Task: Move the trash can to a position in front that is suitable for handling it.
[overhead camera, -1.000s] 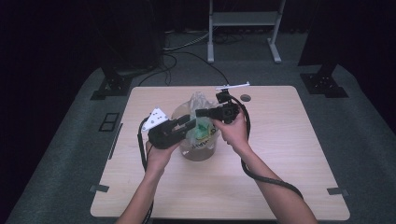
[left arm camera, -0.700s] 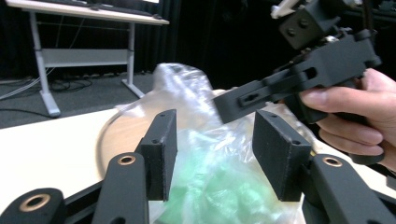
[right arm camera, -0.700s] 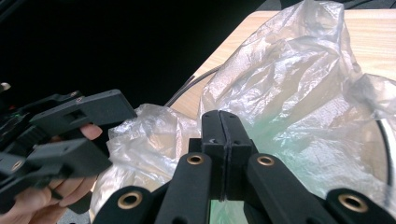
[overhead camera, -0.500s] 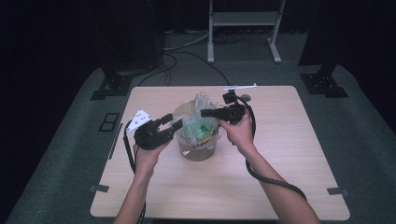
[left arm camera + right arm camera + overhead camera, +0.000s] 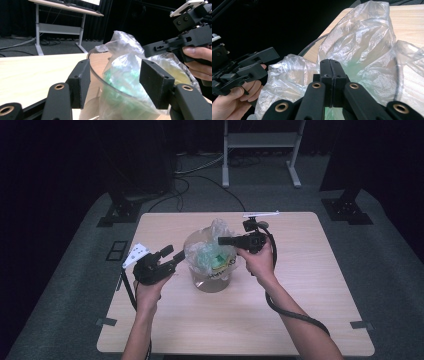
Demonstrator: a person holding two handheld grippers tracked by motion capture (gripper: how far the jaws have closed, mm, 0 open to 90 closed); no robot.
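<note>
While left tool (image 5: 113, 82) gapes, right tool (image 5: 331, 71) closed.

Bag (image 5: 207, 252) contents blurred — green, unidentifiable.

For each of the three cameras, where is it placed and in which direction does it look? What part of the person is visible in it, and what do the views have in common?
High view: above the person's side, facing forward and down on the table; both forearms, left gripper, right gripper.
Left gripper view: on the left gripper, facing the clear bowl; its open jaws, the other hand.
Right gripper view: on the right gripper, facing the plastic bag; its closed jaws, the other hand.
Shared: all show the bag.
</note>
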